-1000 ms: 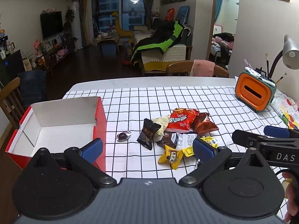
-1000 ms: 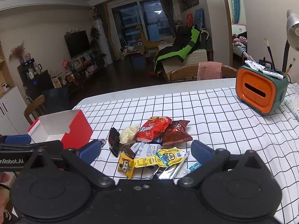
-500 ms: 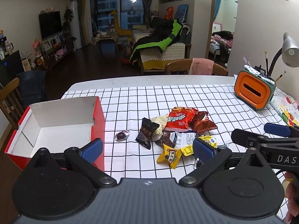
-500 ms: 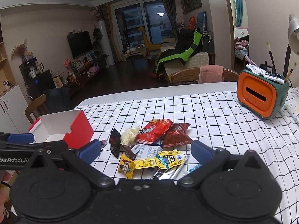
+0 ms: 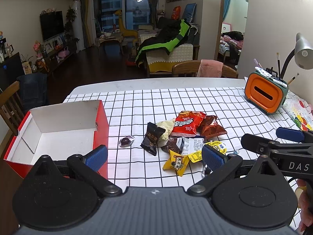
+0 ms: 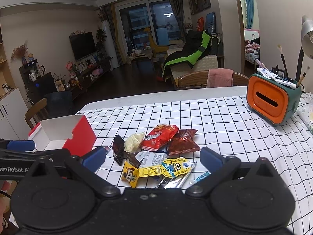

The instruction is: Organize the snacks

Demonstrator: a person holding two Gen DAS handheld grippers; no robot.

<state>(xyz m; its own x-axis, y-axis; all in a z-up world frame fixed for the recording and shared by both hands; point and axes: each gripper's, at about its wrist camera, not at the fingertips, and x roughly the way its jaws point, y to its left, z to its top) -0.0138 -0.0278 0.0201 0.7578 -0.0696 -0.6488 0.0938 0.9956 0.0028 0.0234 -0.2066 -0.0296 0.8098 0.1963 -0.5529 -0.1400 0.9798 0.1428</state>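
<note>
A pile of snack packets lies mid-table on the checked cloth: a red chip bag, a brown bag, a black packet, a yellow packet, a Minions packet and a small foil candy. An open red box with a white inside stands at the left. My left gripper is open and empty, held in front of the pile. My right gripper is open and empty, above the near packets.
An orange and green pen holder stands at the back right, with a desk lamp beside it. Wooden chairs stand behind the table and at the left. The table's far edge is bare white.
Both grippers have drawn back and risen a little, so the pile sits slightly farther off. Both stay open. Nothing on the table has moved.
</note>
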